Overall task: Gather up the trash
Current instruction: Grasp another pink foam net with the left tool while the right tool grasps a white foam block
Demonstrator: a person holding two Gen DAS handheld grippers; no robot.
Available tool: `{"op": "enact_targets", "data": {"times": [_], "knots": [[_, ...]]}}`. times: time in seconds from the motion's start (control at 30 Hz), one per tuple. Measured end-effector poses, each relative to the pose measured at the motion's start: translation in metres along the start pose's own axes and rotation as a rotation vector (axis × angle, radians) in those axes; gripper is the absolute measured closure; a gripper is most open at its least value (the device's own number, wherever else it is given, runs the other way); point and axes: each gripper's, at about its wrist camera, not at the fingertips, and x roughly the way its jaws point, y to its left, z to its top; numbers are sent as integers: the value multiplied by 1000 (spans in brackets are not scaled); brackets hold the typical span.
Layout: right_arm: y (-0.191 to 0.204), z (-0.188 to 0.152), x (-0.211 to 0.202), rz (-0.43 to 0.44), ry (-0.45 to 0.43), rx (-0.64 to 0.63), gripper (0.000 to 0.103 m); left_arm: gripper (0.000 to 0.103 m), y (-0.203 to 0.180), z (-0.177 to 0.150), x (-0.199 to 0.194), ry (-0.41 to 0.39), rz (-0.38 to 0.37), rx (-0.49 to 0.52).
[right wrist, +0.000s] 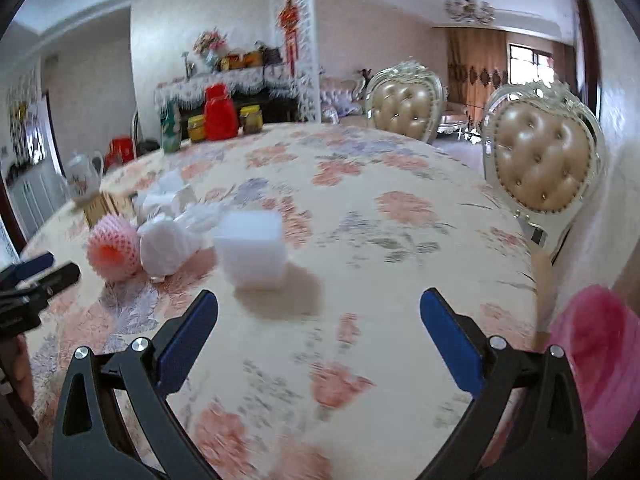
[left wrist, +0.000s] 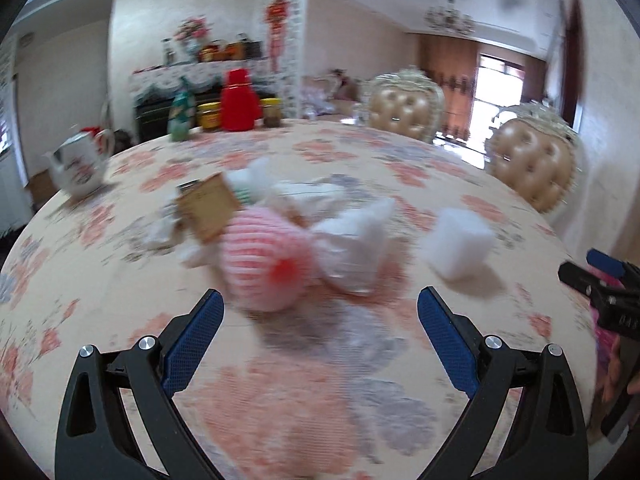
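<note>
The left gripper (left wrist: 320,306) is spread wide and empty, low over the table, with the pink foam fruit net (left wrist: 266,258) just beyond its tips, slightly left of centre. The right gripper (right wrist: 319,308) is also spread and holds nothing; the white foam block (right wrist: 252,250) sits just past its left finger.

The trash lies in a loose cluster on the near-left part of the table: the pink net, a white foam fruit net (left wrist: 354,248) touching it on the right, crumpled white wrappers (left wrist: 304,194) behind, a tan cardboard piece (left wrist: 208,210) to the far left, and the block a little apart on the right. All of it looks very light. The nets are likely soft and springy, so a pinch across the ribbed middle should compress and hold; gripped at the edge they may squirm free. The block seems stiffer yet crushable, best taken across two flat faces. Motion blur hides finer detail.

The floral tablecloth (right wrist: 360,216) is soft and could wrinkle under dragging fingers. A pink bag (right wrist: 600,360), perhaps the trash receptacle, is at the near right. Farther off stand a teapot (left wrist: 80,168), a red thermos (left wrist: 240,100), jars and two tufted chairs (right wrist: 540,164).
</note>
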Motion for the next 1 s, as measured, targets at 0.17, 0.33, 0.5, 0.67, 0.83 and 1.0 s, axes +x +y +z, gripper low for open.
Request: {"op": "enact_targets", "data": {"times": [0.17, 0.33, 0.5, 0.67, 0.83, 1.0], "knots": [[38, 14, 27, 31, 42, -47, 5, 12, 25, 1, 3, 8, 45, -66], [51, 26, 61, 51, 95, -35, 5, 12, 38, 3, 18, 42, 54, -90], [60, 34, 93, 36, 148, -30, 5, 12, 46, 9, 33, 67, 61, -131], [66, 38, 116, 34, 180, -42, 5, 12, 47, 16, 52, 98, 73, -143], [66, 39, 125, 45, 185, -44, 6, 12, 40, 20, 72, 135, 71, -142], [64, 37, 130, 66, 194, -47, 12, 12, 35, 22, 85, 147, 76, -132]]}}
